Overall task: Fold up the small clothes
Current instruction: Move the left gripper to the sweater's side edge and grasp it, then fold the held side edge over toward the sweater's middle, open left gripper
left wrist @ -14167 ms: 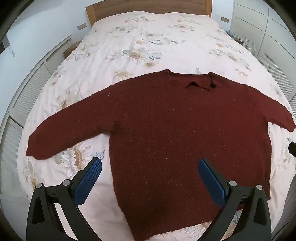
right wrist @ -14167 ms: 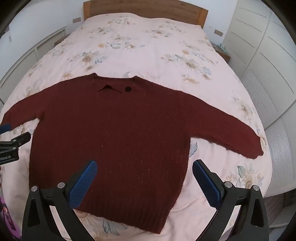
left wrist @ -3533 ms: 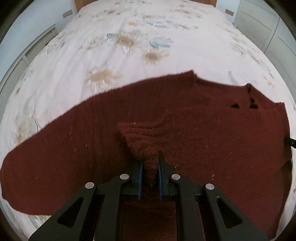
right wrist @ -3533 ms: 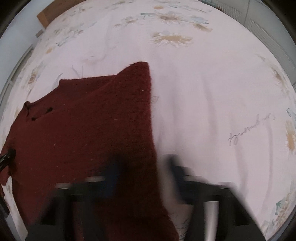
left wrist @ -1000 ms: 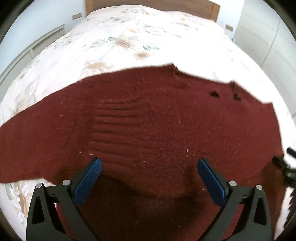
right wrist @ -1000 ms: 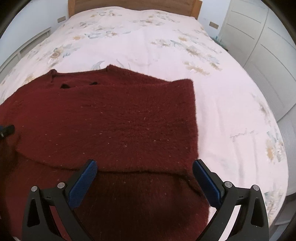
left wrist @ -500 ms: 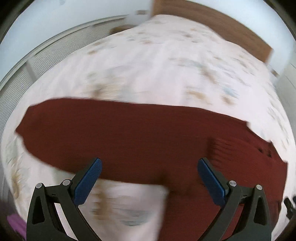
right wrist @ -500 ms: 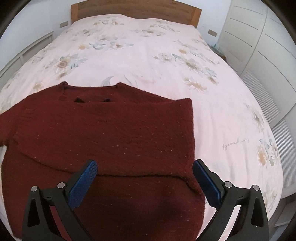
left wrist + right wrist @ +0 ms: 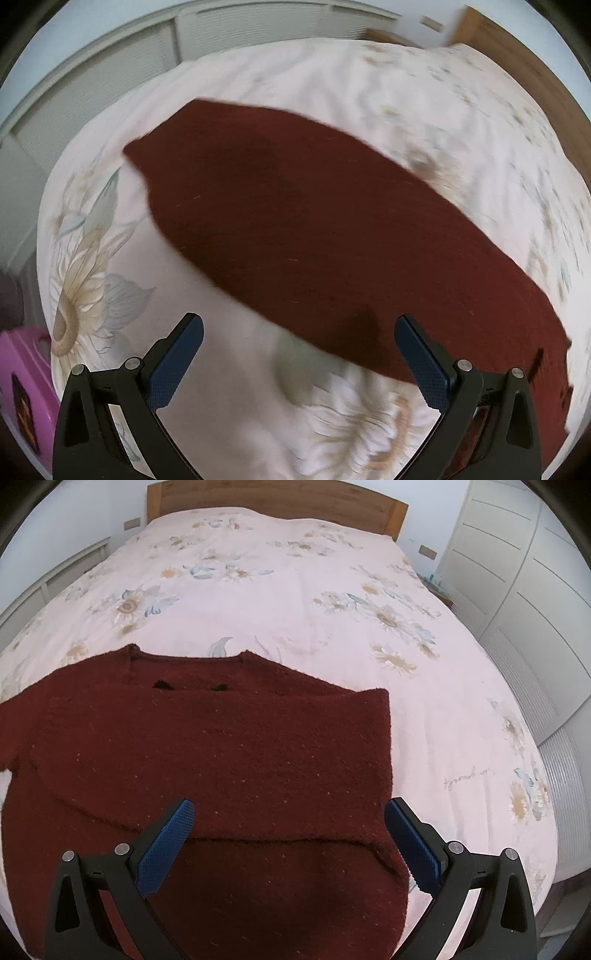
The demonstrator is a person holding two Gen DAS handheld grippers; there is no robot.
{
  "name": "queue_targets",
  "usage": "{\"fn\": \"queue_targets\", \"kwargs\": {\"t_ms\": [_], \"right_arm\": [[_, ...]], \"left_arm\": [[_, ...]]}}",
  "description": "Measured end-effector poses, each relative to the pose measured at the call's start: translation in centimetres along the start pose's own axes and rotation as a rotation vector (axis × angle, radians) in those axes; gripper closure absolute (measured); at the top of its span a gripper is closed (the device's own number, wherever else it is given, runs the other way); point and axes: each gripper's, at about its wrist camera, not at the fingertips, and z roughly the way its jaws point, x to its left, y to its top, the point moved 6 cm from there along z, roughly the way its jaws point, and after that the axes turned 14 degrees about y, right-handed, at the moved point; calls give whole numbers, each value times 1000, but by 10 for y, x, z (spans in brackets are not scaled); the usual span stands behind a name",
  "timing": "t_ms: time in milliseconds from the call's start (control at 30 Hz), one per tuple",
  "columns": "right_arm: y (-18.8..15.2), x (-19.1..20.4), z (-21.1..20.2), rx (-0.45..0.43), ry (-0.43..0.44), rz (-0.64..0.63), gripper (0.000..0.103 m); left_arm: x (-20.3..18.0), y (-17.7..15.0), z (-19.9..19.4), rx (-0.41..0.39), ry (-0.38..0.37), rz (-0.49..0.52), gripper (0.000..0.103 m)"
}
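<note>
Maroon sweater (image 9: 221,760) sleeve outstretched; bedspread (image 9: 295,590) bare around.

The sweater (image 9: 221,760) lay flat on the bed (image 9: 295,602), near its foot and toward its left side, neckline toward the headboard (image 9: 277,498). Its right sleeve (image 9: 229,746) lay folded across the chest; its left sleeve (image 9: 295,221) stretched out over the duvet. A wardrobe (image 9: 517,572) stood right of the bed.
</note>
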Motion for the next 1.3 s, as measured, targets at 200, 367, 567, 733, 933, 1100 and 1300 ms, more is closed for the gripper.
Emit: {"fn": "queue_targets", "kwargs": {"t_ms": [200, 367, 567, 733, 933, 1100, 1300], "right_arm": [[-4, -3, -1, 6, -12, 11, 0], [-6, -6, -2, 6, -22, 15, 0], [-10, -11, -5, 4, -31, 24, 0], [-12, -13, -5, 0, -26, 27, 0], [-13, -16, -7, -21, -23, 42, 0], [-12, -19, -11, -40, -18, 39, 0], [-10, -26, -20, -63, -14, 37, 0]], "left_arm": [[25, 10, 11, 28, 51, -55, 1], [38, 8, 26, 70, 71, -72, 1], [40, 3, 26, 43, 51, -37, 12], [35, 3, 17, 25, -30, 4, 70], [31, 0, -1, 35, -79, 66, 94], [23, -1, -33, -28, -62, 134, 96], [-17, -5, -89, -136, -85, 271, 96]]}}
